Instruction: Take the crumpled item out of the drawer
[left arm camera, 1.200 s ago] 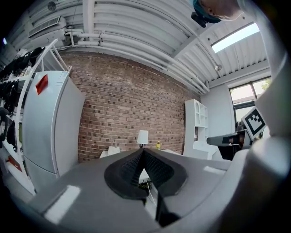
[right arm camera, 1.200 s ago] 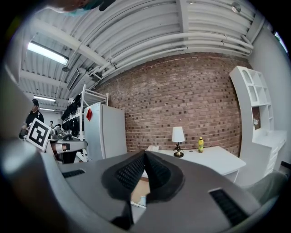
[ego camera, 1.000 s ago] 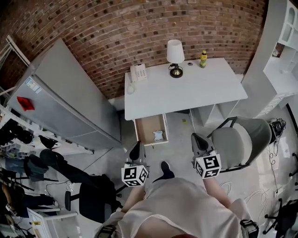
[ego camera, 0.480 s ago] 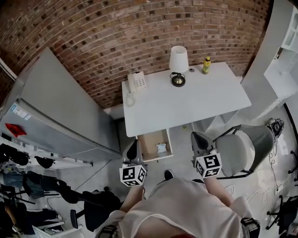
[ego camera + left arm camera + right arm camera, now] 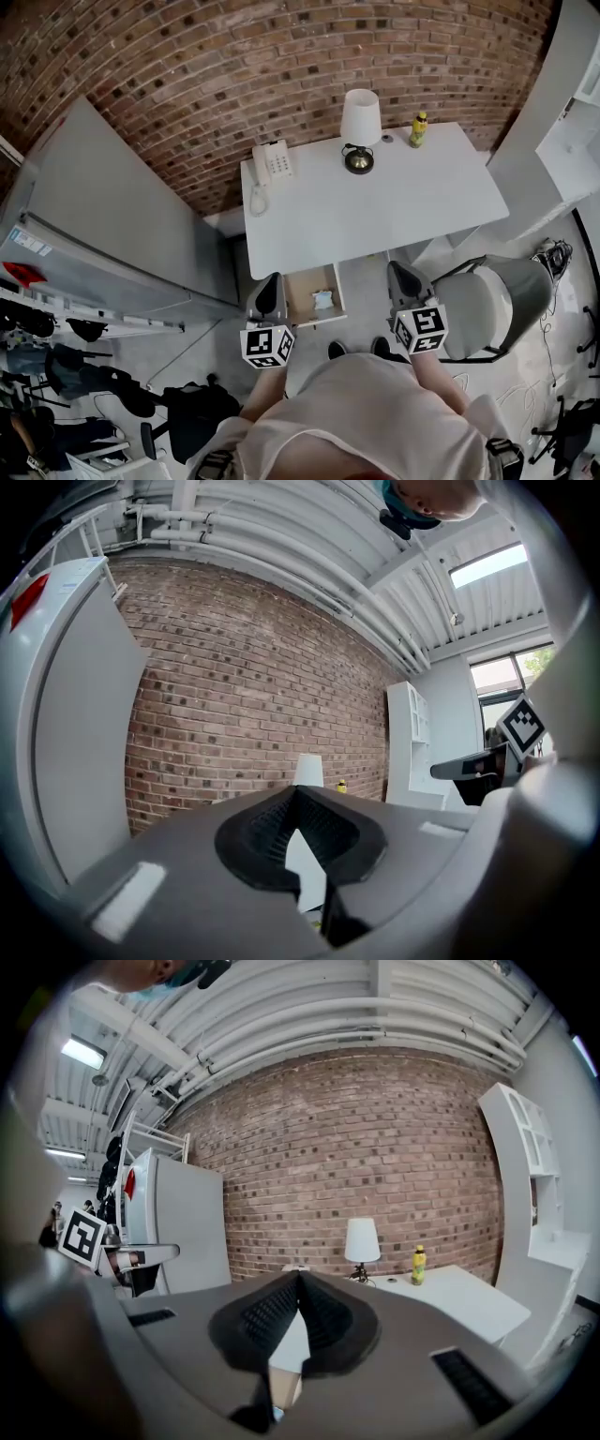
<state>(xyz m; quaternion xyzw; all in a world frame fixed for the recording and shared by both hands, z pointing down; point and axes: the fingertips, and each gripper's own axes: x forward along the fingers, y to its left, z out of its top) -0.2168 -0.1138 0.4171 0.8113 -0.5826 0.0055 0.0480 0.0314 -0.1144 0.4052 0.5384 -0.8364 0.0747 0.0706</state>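
lying in the open drawer (image 5: pixel 302 289) under the desk's (image 5: pixel 375 202) front edge, near its right wall: crumpled item (image 5: pixel 322 300), too small for telling long axis or pointing. holding left claw (image 5: pixel 269 298) just beside the drawer, right claw (image 5: pixel 405 283) well apart, both pinched together, gripping nothing.

No legible text, labels or numbers anywhere

Right claw (image 5: pixel 298 1274) closed, empty, facing lamp (image 5: pixel 362 1239) on desk (image 5: pixel 459 1302)

Head view steeply down over desk (image 5: pixel 375 206), gripper views face brick wall (image 5: pixel 375 1147), sharing lamp (image 5: pixel 362 1239)
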